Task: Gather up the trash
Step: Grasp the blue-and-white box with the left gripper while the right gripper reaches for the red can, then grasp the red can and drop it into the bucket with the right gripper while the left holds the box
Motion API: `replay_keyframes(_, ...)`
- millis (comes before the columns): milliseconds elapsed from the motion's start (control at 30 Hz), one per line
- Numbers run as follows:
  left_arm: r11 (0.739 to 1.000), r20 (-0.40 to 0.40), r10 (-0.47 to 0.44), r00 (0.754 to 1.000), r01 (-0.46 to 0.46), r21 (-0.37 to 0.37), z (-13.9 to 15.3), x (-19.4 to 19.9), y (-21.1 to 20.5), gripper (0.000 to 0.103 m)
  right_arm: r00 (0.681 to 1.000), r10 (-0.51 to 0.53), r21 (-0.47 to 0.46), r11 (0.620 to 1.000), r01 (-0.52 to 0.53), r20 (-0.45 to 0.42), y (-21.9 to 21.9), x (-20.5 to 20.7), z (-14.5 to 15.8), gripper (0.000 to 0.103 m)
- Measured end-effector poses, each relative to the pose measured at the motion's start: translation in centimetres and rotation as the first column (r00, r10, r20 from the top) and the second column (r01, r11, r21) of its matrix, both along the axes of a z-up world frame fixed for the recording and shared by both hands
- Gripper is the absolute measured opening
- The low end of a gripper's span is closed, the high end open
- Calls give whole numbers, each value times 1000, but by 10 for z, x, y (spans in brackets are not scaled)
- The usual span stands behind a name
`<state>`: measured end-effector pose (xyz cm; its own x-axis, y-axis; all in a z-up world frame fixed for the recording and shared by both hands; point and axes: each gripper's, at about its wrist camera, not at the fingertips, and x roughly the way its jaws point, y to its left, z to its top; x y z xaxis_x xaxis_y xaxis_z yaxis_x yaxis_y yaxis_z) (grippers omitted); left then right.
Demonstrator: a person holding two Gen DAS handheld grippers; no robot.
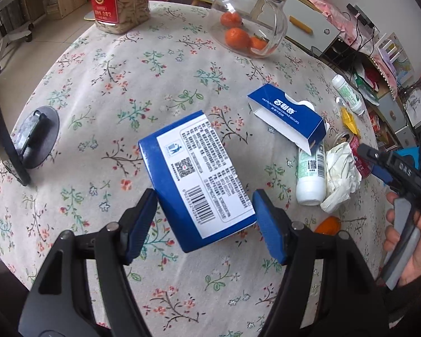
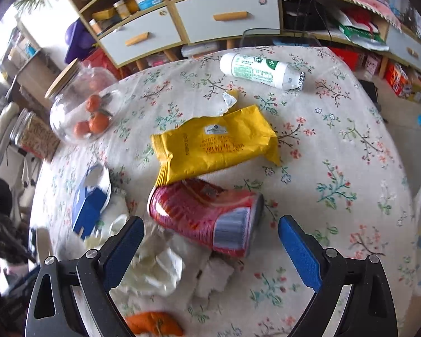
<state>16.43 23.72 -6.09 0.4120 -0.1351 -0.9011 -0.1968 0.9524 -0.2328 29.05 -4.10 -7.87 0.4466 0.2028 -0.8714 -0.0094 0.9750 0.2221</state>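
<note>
My left gripper [image 1: 205, 221] is shut on a blue and white carton [image 1: 199, 174], printed side up and tilted above the flowered tablecloth [image 1: 126, 84]. The blue pads press on its two sides. My right gripper [image 2: 212, 252] is open and points down at a red can [image 2: 207, 216] lying on its side just ahead of the fingertips, not touching them. Behind the can lies a yellow wrapper [image 2: 216, 146]. A crumpled tissue [image 2: 154, 269] sits under the left finger. In the left wrist view a hand [image 1: 407, 238] holds the right gripper [image 1: 379, 163] by the tissue [image 1: 341, 168].
An open blue box [image 1: 286, 115] rests on a white bottle [image 1: 311, 174]; another white bottle [image 2: 262, 70] lies at the far edge. Orange peel [image 2: 154, 325] lies near me. A glass jar of oranges [image 1: 247, 25], a snack jar [image 1: 118, 2] and a round stand [image 1: 36, 137] also occupy the table.
</note>
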Motion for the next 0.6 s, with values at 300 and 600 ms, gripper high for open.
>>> replay_keyframes(300, 1000, 15, -17, 1000, 17, -7, 4, 2, -3, 71, 999, -29, -52, 998, 30, 25, 20, 8, -10, 103)
replay_keyframes(600, 999, 40, -34, 999, 34, 1, 10, 1, -12, 71, 993, -106, 32, 994, 108, -52, -7, 5, -20, 93)
